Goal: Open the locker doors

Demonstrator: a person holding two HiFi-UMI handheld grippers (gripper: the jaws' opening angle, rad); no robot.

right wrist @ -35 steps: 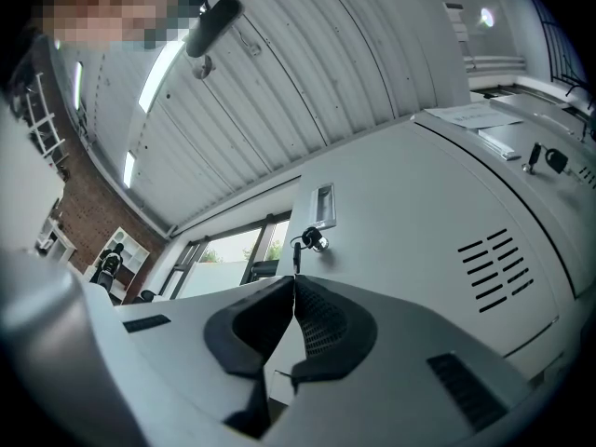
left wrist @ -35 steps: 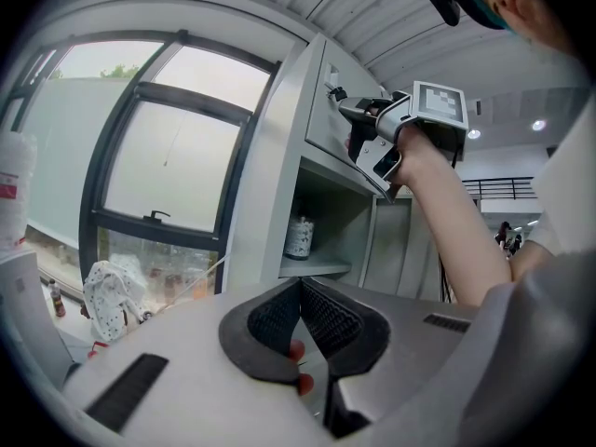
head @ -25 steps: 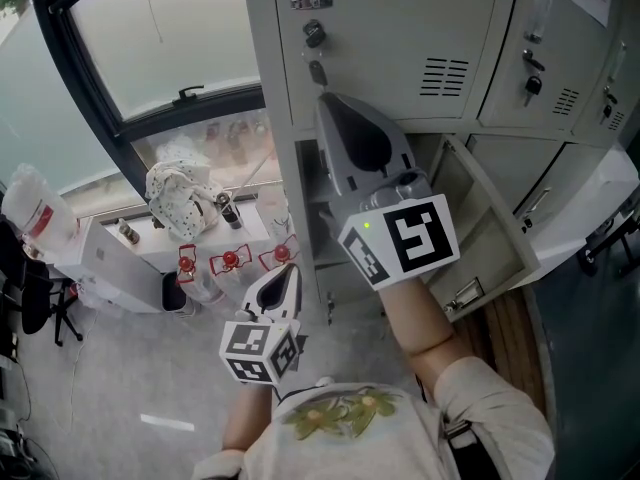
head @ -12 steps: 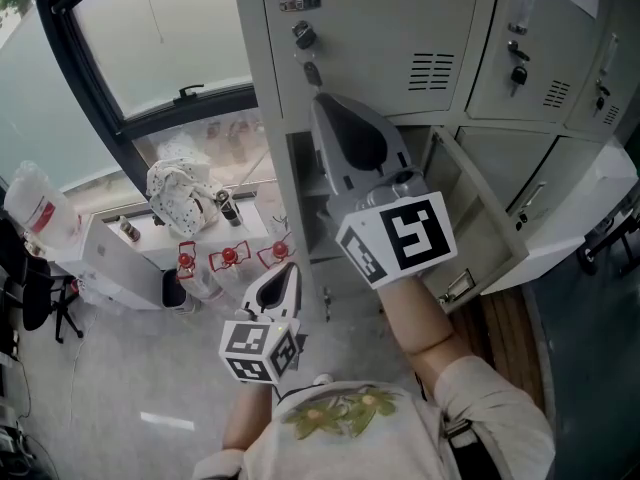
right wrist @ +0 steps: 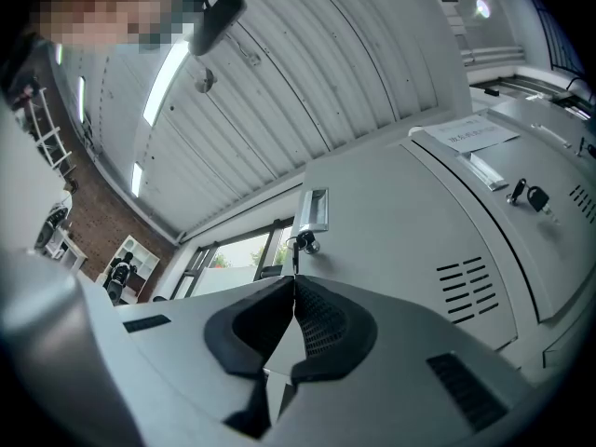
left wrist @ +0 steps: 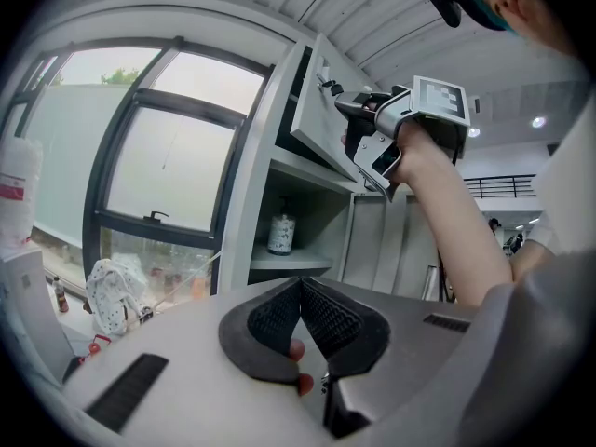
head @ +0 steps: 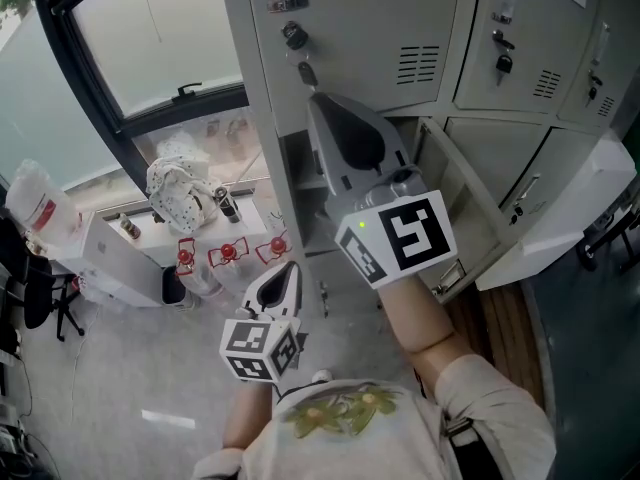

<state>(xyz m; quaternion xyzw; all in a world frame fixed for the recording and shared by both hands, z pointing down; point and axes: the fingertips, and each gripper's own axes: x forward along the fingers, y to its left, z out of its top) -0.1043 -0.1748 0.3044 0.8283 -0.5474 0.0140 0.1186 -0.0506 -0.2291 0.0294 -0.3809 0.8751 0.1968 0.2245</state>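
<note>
Both my grippers are clenched. The right gripper (head: 316, 101) points up at the upper locker door (head: 380, 28), its jaws pressed flat together with the tips right under the key tag (head: 308, 71) that hangs from the lock (head: 293, 35). I cannot tell whether the tag is pinched between them. In the left gripper view, a dark gap shows along that door's lock edge, so it looks slightly ajar. The lower locker door (head: 470, 203) below it stands wide open, swung out to the right, and a small bottle (left wrist: 281, 234) sits on the shelf inside. The left gripper (head: 291, 270) hangs low near my body, well apart from the lockers, its jaws closed on nothing.
</note>
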